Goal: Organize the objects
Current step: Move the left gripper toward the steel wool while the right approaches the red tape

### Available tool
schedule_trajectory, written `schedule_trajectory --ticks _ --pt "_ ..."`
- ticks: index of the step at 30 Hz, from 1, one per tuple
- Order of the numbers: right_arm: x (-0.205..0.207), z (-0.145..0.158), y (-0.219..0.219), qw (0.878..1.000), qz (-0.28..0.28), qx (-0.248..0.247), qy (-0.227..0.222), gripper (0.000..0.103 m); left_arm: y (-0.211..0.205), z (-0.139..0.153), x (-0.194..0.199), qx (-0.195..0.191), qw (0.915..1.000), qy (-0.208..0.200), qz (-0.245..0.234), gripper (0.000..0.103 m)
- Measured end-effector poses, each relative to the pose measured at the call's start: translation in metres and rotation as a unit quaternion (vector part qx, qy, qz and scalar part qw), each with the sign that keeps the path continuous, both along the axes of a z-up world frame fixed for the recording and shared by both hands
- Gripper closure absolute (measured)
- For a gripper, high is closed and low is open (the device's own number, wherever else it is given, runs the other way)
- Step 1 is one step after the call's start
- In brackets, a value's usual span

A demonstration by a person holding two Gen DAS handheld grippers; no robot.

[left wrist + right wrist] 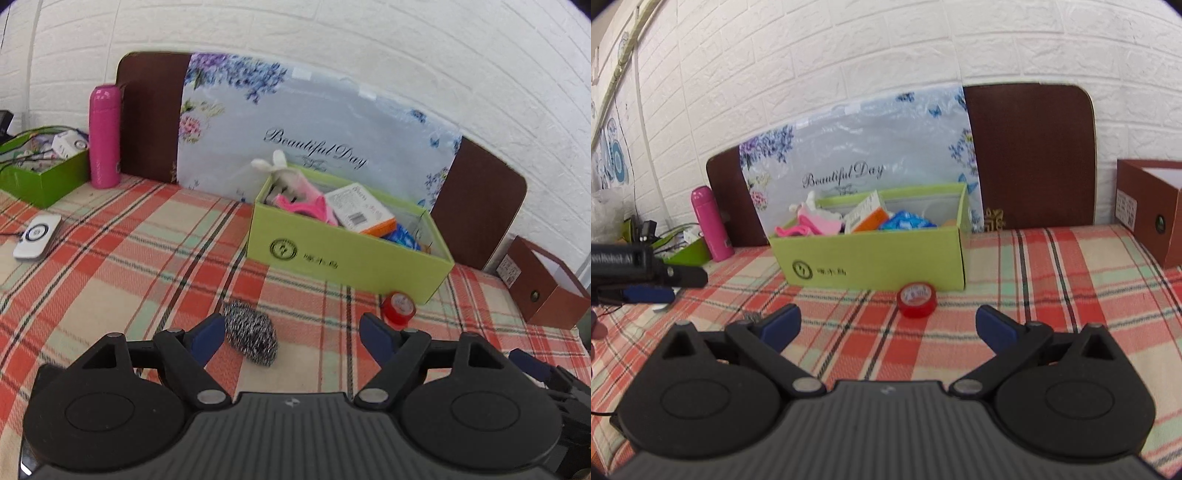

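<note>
**Two loose items on the plaid cloth, both tools spread and empty**

A bench under a red, green and cream plaid cloth (122, 266) stands against a white brick-pattern wall. Nearest the left tool (293, 338), whose jaws stand wide apart and hold nothing, lies the steel wool scourer (251, 338). It rests on the cloth just inside the left-side finger at about 11 o'clock, touching or nearly touching that pad; which of the two I cannot tell. Its long axis runs from 10 o'clock down to 4 o'clock, oblique to the gap between the fingers.

The right tool (888, 328), also spread apart and empty, faces the red tape roll (916, 298), which sits just beyond its fingertips at 12 o'clock, slightly right of centre. The roll leans with its open face up and toward the camera, close to the front wall of the green box (871, 258).

By my reading, the left tool is nearer the scourer, the right tool nearer the tape.

Further back, the box already holds a pink item, a carton and a blue packet. A pink flask (105, 136) stands at 10 o'clock, a brown box (1148, 210) at 2 o'clock.
</note>
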State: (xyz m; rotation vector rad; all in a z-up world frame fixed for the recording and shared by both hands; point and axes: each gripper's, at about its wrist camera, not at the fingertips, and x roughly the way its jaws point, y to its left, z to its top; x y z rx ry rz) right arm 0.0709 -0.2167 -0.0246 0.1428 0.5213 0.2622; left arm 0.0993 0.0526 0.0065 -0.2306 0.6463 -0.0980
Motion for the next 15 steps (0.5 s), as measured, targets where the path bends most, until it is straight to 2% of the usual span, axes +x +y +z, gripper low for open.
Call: schedule_trajectory --ticks 5,9,15 --pt "-0.009 -0.021 -0.001 1.000 -0.011 -0.016 0.025 0.000 0.005 -0.035 0.006 -0.019 0.9988 0.036 0.027 0.020" --pt "-0.013 -0.033 -0.004 0.999 -0.016 -0.013 0.043 0.000 0.007 -0.049 0.019 -0.024 0.9970 0.040 0.062 0.020" --pt "-0.011 -0.043 -0.003 0.998 -0.012 -0.016 0.060 0.000 0.003 -0.062 0.046 -0.010 0.9956 0.025 0.090 0.020"
